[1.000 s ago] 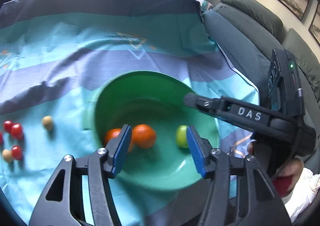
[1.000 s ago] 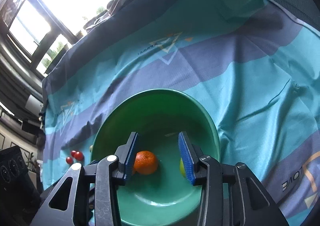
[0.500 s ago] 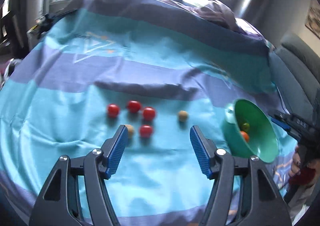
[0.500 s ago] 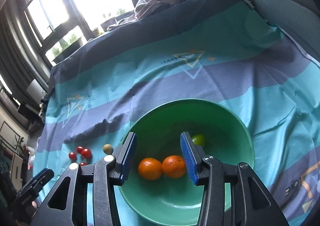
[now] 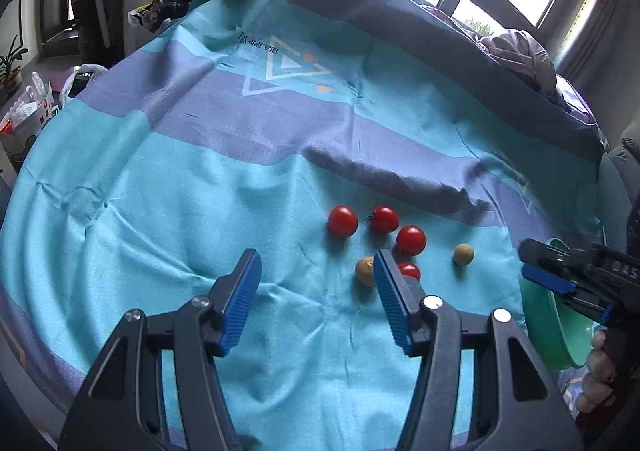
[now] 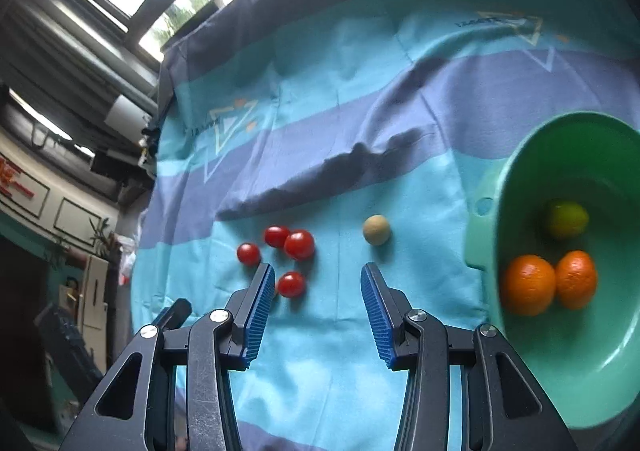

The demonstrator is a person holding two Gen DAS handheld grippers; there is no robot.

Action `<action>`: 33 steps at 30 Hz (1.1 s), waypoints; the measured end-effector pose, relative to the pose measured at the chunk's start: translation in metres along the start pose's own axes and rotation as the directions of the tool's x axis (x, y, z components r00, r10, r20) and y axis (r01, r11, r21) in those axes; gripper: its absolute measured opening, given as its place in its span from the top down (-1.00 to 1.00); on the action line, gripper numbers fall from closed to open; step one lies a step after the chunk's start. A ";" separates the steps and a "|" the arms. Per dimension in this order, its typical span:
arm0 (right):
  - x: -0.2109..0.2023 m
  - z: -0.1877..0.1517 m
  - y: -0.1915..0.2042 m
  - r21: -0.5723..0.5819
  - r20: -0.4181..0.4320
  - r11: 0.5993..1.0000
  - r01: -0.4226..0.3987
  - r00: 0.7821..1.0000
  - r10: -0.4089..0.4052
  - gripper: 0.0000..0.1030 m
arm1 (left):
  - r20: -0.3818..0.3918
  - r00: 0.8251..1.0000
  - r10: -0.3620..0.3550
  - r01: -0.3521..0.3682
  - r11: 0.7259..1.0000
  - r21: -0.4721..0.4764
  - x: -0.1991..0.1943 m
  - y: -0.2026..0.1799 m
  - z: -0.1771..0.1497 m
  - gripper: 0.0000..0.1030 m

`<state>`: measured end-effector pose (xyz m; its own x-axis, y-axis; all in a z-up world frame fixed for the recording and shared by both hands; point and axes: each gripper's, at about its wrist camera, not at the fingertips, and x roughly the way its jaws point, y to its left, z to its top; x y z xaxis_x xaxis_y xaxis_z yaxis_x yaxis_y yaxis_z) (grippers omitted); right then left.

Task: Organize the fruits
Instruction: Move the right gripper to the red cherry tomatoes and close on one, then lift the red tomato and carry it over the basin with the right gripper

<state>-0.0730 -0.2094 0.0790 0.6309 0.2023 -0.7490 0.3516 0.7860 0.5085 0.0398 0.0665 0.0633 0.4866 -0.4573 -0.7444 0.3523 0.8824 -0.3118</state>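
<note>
Currently both my jaws are hanging spread and empty; the cherry tomatoes (image 5: 411, 239) are risking rolling across the slack bedsheet (image 5: 200, 191) if nudged.

Left wrist view: we look forward and down past the left claw (image 5: 316, 293) over the striped cloth (image 5: 160, 187), windows at 12 o'clock, cherry tomatoes (image 5: 343, 221) close ahead, right claw (image 5: 560, 283) at 3 o'clock.

Right wrist view: we look along the right claw (image 6: 318, 305), nearer the cloth (image 6: 340, 91), green bowl (image 6: 600, 371) at 3 o'clock.

Both views share the tomatoes (image 6: 299, 244), the tan fruit (image 5: 463, 254) (image 6: 376, 229) and the bowl (image 5: 548, 335).
</note>
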 end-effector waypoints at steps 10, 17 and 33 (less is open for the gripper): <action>0.094 0.010 0.049 -0.136 -0.098 0.977 0.162 0.980 -0.176 0.13 | -0.090 0.995 -0.047 0.045 0.999 -0.025 0.025 0.006 0.015 0.13; 0.122 0.014 0.042 -0.154 -0.165 0.973 0.170 0.967 -0.195 0.34 | -0.150 0.988 -0.047 0.047 0.999 -0.004 0.049 -0.006 0.037 0.16; 0.028 -0.008 0.015 -0.187 0.007 0.980 0.072 0.997 -0.072 0.37 | -0.232 0.969 0.081 -0.053 0.991 0.127 0.117 -0.030 0.044 0.21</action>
<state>-0.0554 -0.1874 0.0620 0.6090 0.1410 -0.7806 0.2609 0.8937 0.3650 0.1216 -0.0184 0.0119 0.3153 -0.3459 -0.8837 0.4246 0.8842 -0.1946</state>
